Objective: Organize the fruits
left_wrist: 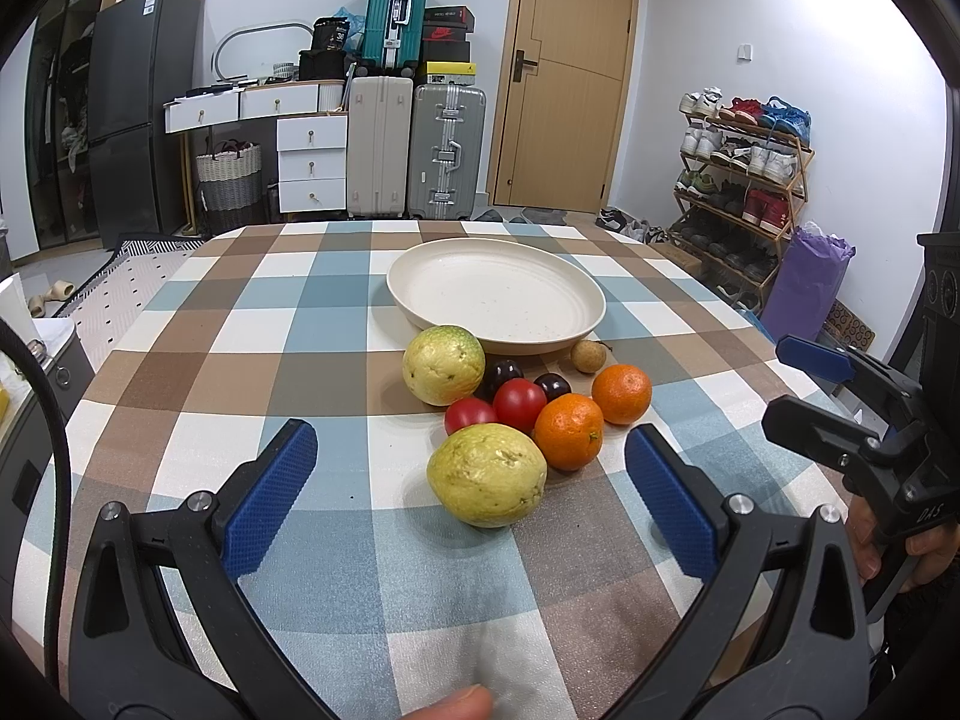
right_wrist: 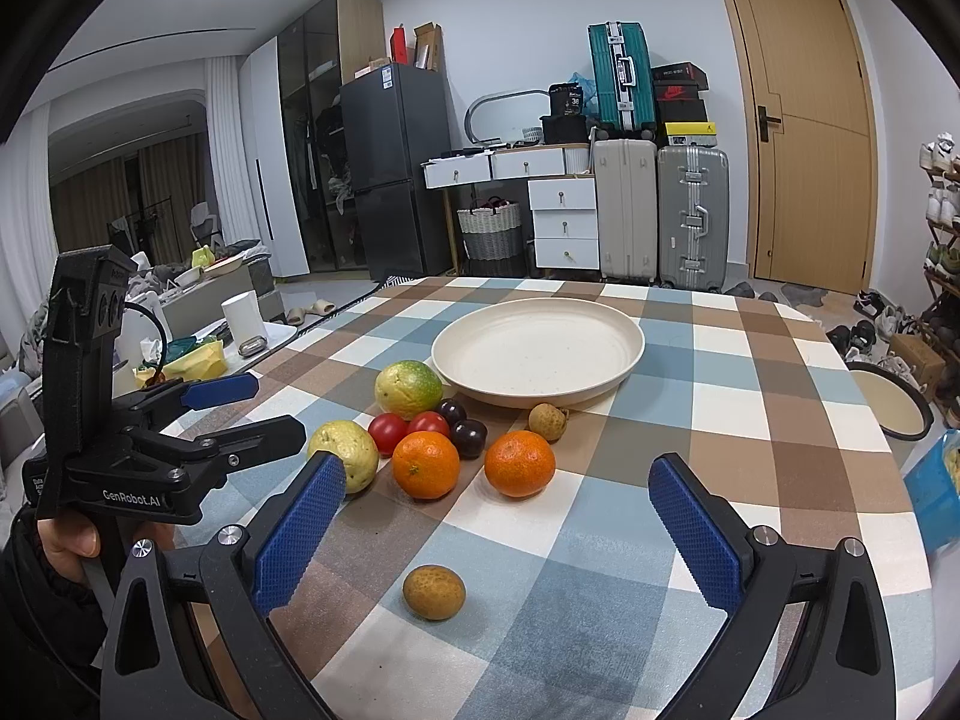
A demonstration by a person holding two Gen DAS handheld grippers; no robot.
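A cream plate [left_wrist: 420, 294] [right_wrist: 624, 360] stands empty on the checkered table. Fruit lies in front of it: two yellow-green guavas [left_wrist: 487, 474] [left_wrist: 443, 365], two oranges [left_wrist: 568, 431] [left_wrist: 621, 393], two red tomatoes [left_wrist: 519, 404], two dark plums [left_wrist: 504, 372] and a brown longan [left_wrist: 587, 355]. Another longan [right_wrist: 434, 591] lies apart, close to my right gripper [right_wrist: 498, 528], which is open and empty. My left gripper [left_wrist: 471, 480] is open, with the near guava between and just beyond its fingertips, not gripped. It also shows in the right wrist view [right_wrist: 258, 414].
The checkered tablecloth [left_wrist: 300, 324] covers the table, whose edge curves at left and right. A round tray [right_wrist: 891, 402] and a blue bag [right_wrist: 936, 480] sit at the table's right edge. Suitcases, drawers, a fridge and a shoe rack stand behind.
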